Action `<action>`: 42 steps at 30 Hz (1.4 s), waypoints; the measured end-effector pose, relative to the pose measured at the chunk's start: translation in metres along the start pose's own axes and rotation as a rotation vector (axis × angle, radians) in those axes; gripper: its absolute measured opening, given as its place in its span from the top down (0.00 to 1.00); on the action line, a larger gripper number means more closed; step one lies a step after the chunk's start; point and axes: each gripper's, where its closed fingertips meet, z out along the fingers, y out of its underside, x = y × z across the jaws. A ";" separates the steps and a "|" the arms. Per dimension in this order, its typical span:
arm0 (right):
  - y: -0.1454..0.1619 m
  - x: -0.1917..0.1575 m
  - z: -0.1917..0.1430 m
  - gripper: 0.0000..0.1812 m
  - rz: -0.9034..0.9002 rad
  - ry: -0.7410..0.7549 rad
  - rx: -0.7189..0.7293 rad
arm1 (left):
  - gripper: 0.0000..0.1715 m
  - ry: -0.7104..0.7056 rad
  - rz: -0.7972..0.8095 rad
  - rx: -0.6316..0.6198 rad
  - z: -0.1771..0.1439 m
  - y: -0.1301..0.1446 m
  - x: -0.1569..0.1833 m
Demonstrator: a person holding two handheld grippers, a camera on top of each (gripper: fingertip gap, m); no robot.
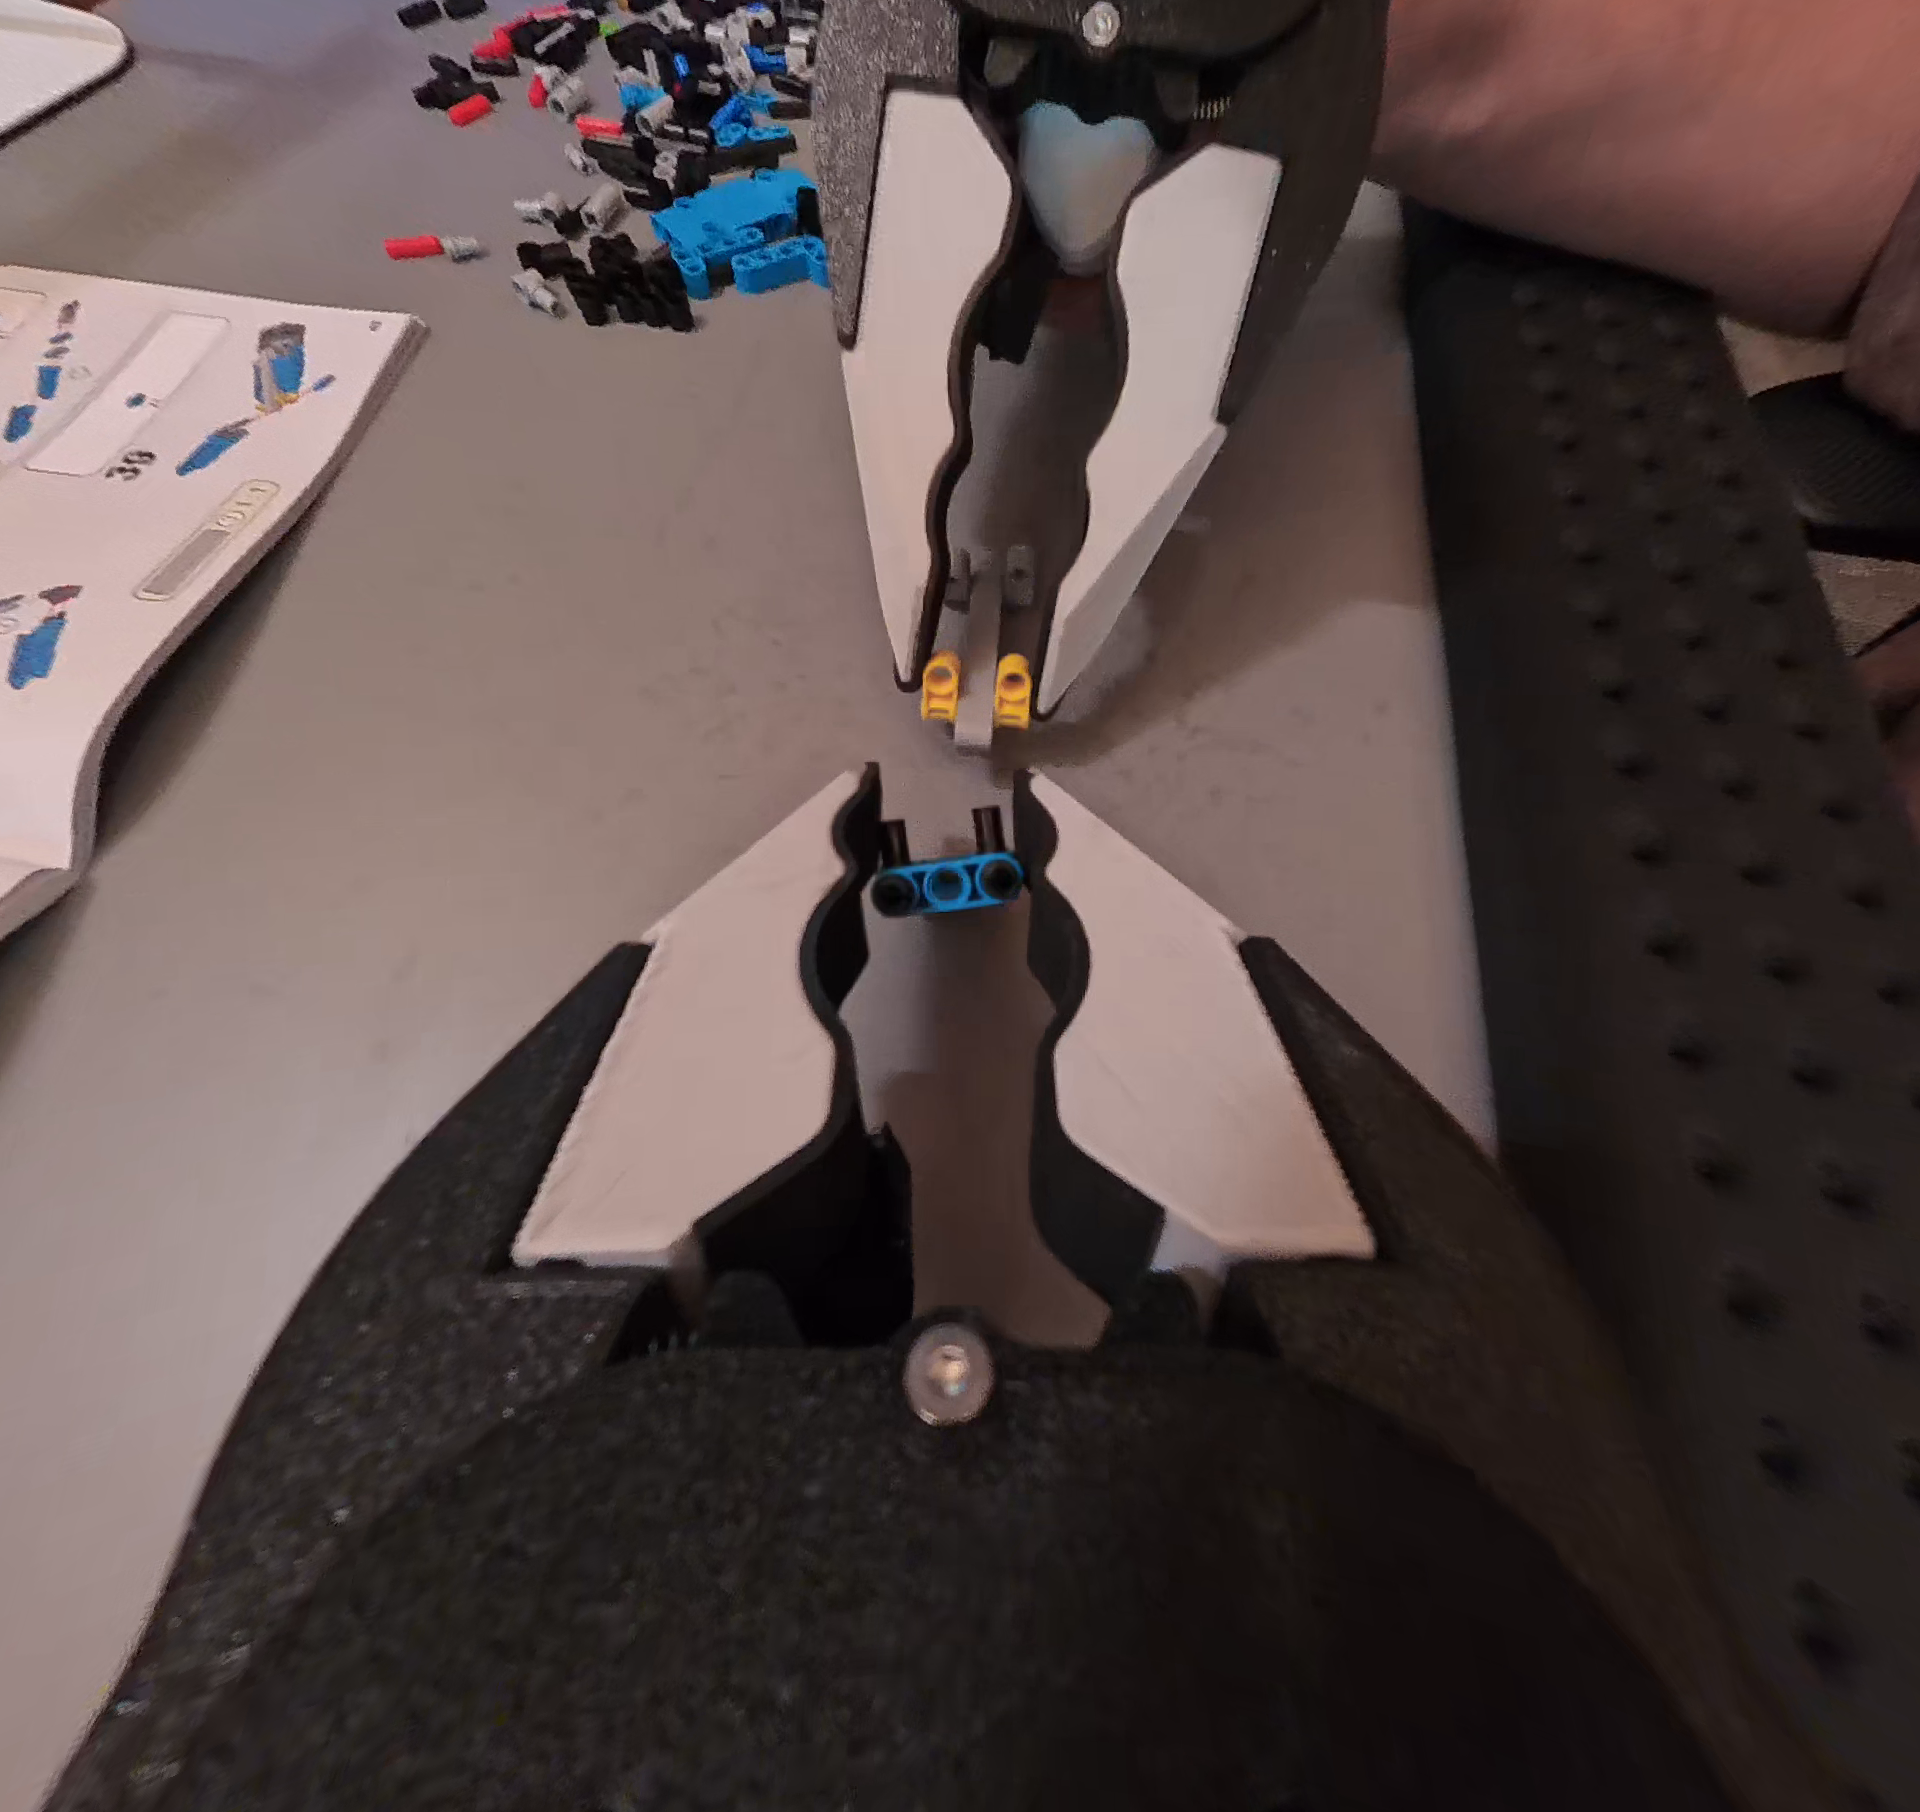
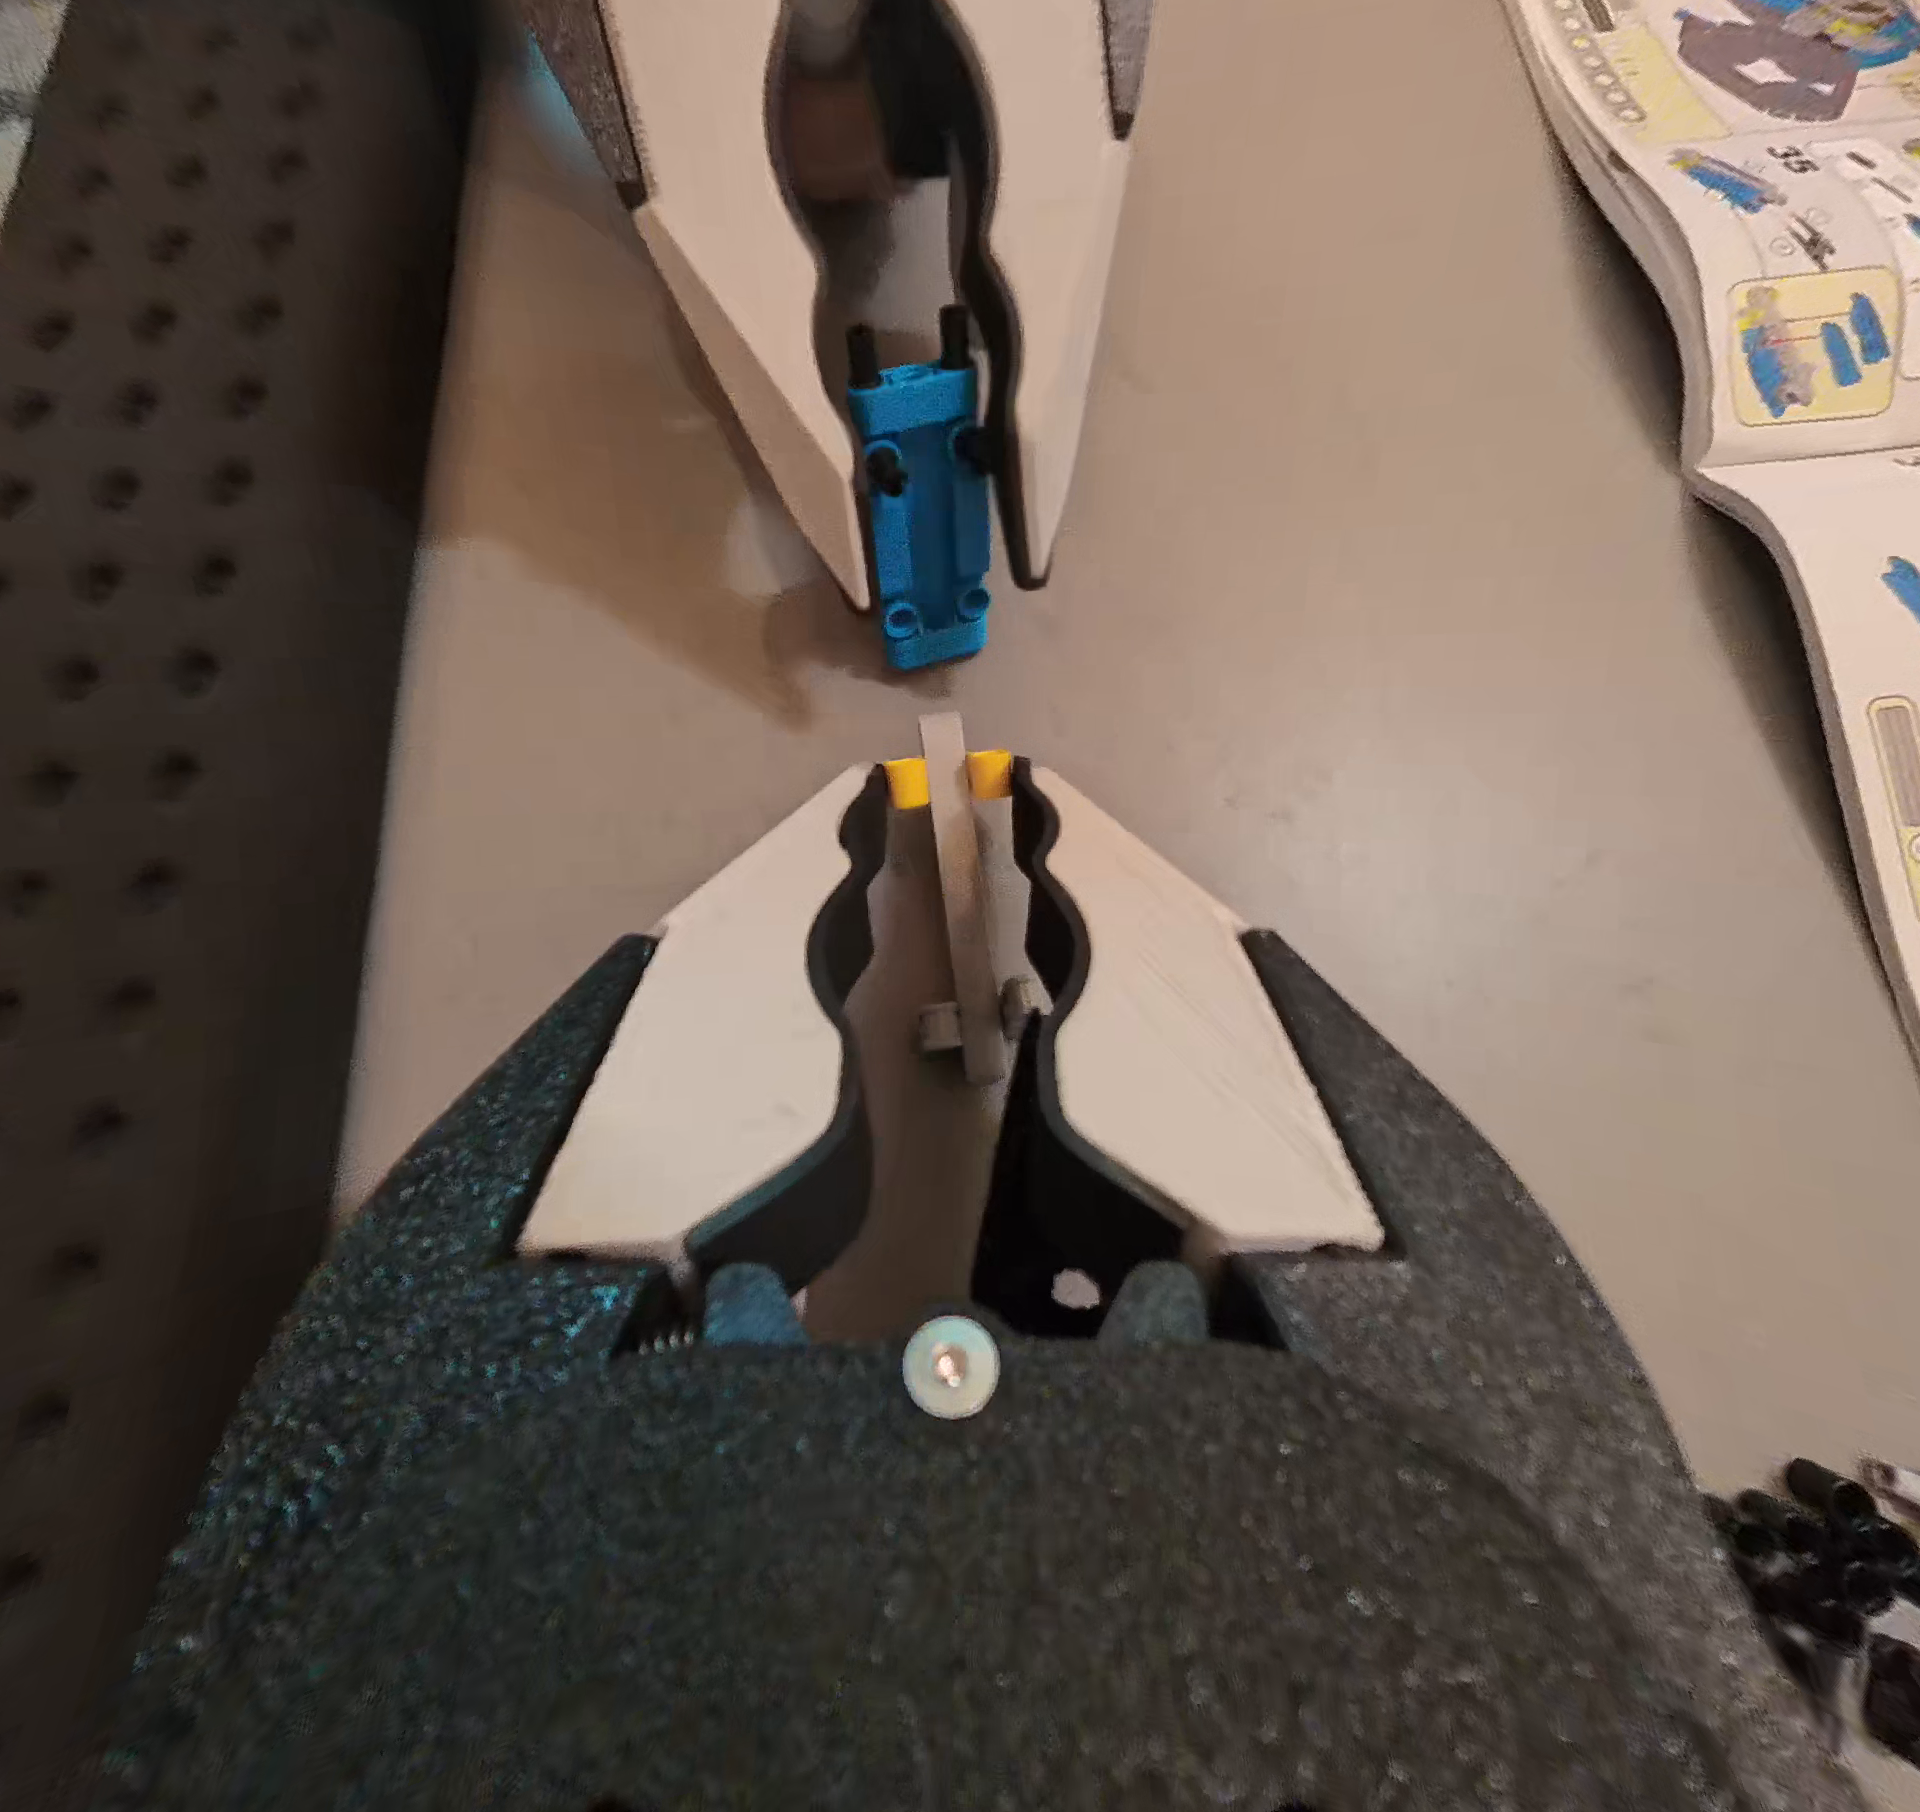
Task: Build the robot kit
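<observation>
**Two small plastic pieces held tip to tip**

Left wrist view: the left gripper (image 1: 945,786) is clamped on a blue block (image 1: 948,886), light, stiff, best pinched across its flat sides. At 12 o'clock, the right gripper (image 1: 977,697).

Right wrist view: it is closed on a grey-and-yellow piece (image 2: 951,791), above the surface (image 2: 1351,723); booklet (image 2: 1766,256) at 2 o'clock.
</observation>
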 end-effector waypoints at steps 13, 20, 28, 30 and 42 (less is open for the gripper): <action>0.002 -0.002 0.013 0.84 -0.113 0.074 -0.063 | 0.87 0.056 0.074 -0.389 -0.028 0.029 0.027; -0.016 -0.028 0.022 0.82 -0.169 0.027 -0.004 | 0.86 0.010 -0.055 -0.315 -0.004 0.012 0.016; -0.040 0.001 0.038 0.76 0.065 0.163 0.073 | 0.86 -0.163 -0.528 -0.063 -0.004 0.001 -0.026; -0.042 0.015 0.038 0.86 0.131 0.224 0.085 | 0.86 -0.161 -0.620 -0.003 -0.006 0.000 -0.031; -0.050 0.011 0.025 0.96 0.210 0.122 0.169 | 0.78 -0.025 -0.761 0.232 -0.014 -0.013 -0.028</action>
